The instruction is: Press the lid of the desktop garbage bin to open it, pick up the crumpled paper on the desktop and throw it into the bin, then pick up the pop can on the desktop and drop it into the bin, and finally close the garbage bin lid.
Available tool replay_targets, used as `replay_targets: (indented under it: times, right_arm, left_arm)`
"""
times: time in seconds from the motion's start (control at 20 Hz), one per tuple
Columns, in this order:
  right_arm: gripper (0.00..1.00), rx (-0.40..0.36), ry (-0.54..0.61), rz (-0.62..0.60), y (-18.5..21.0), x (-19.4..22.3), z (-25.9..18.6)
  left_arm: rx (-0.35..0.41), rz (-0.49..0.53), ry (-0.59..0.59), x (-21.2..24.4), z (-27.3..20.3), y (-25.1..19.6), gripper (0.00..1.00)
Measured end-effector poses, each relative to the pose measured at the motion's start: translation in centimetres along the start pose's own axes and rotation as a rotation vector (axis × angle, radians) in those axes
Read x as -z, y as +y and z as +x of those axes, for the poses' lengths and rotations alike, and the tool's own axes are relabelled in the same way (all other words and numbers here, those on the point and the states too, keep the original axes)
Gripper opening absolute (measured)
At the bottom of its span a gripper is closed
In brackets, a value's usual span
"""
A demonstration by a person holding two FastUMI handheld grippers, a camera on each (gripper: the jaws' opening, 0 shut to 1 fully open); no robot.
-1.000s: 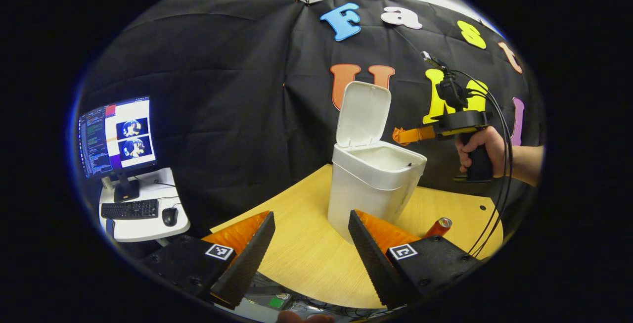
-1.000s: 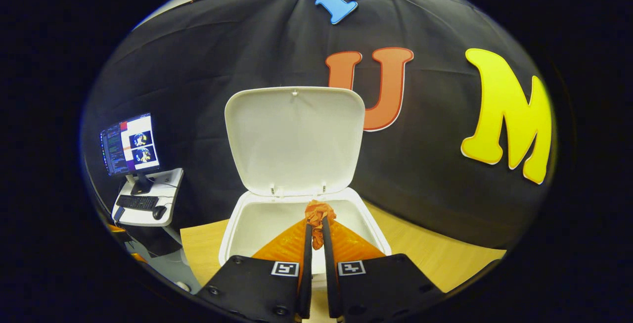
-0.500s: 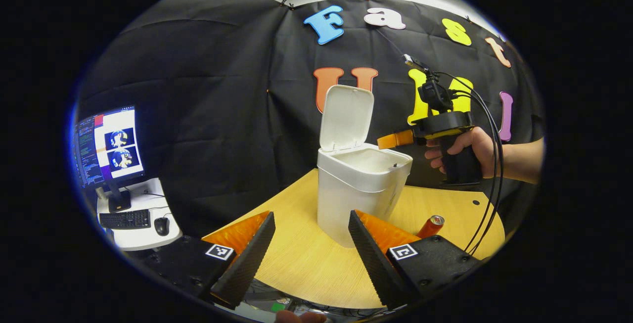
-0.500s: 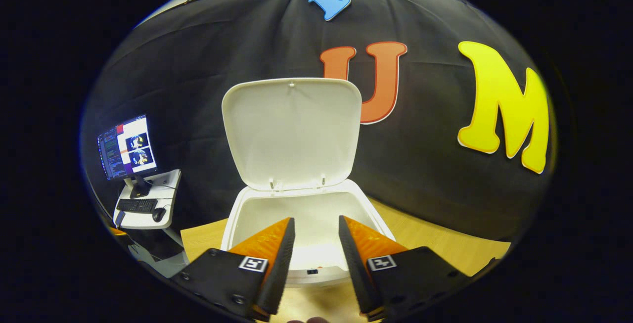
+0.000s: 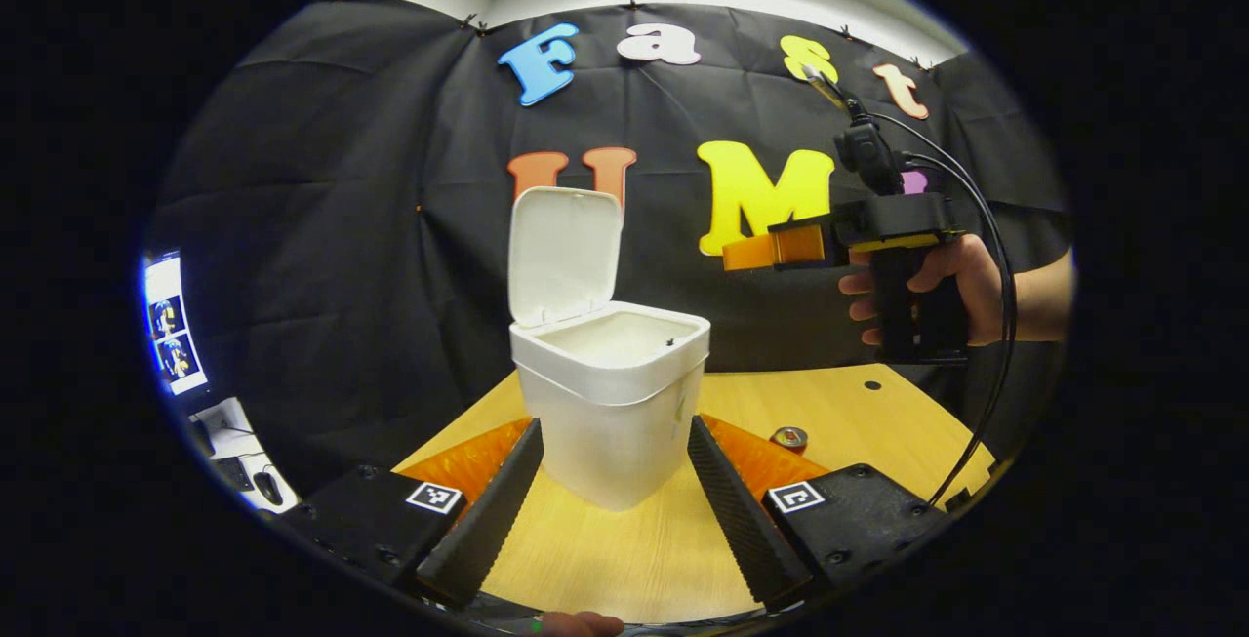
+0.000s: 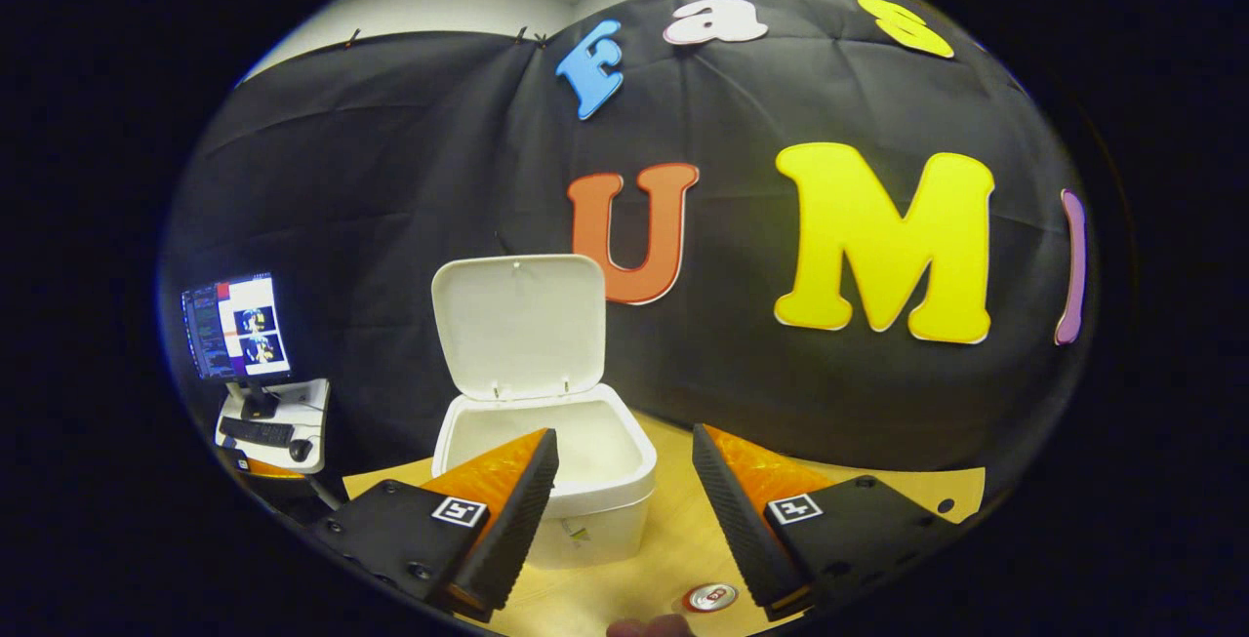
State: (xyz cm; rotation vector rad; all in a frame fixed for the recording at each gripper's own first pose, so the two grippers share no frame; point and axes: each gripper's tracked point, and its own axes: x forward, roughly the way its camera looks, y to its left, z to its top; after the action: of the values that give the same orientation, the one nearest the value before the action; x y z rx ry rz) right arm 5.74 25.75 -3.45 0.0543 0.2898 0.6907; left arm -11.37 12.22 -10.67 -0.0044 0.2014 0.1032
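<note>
Paper step looks done, judging by no paper on the desktop; can is next. Right gripper [image 6: 617, 510] jaws spread wide, nothing between them, held up in the air by a hand [image 5: 937, 291], off to one side of the bin [image 6: 576, 481] rather than over it, probably so it can drop to the pop can [image 6: 710, 598]. In the right gripper view the can sits below the gap between the jaws, just inside the right finger, top end facing the camera: round metal lid with a pale rim, body hidden. Bin is ahead of the left finger, lid [image 6: 517, 325] tipped up and back on its hinge, so the mouth is clear for the drop. Bin is smooth white plastic, squarish with rounded corners and a thick collar round the top; inside looks pale, contents can't be made out. Left gripper [image 5: 615, 510] jaws also apart and empty, low over the light wood-grain desktop [image 5: 624, 559], with the bin straight ahead between the fingers, not touching. Can [image 5: 788, 438] shows just past its right finger. Finger inner faces are ribbed, good grip on a slick round can.
</note>
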Motion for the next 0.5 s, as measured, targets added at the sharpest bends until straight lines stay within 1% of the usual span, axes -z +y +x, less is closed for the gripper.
replay_targets:
  times: [0.15,0.35,0.5]
  right_arm:
    - [0.9,0.099,-0.011,-0.007,-4.4,0.3,-4.5]
    - [0.9,0.222,-0.009,-0.013,-9.4,1.6,-10.1]
    - [0.9,0.29,0.013,0.02,-12.0,2.9,-13.6]
  left_arm:
    - [0.082,0.002,-0.005,-0.1,1.0,-3.1,0.98]
    - [0.22,0.004,-0.002,0.1,2.7,-8.1,0.98]
    - [0.277,0.03,0.015,1.6,4.1,-10.6,0.98]
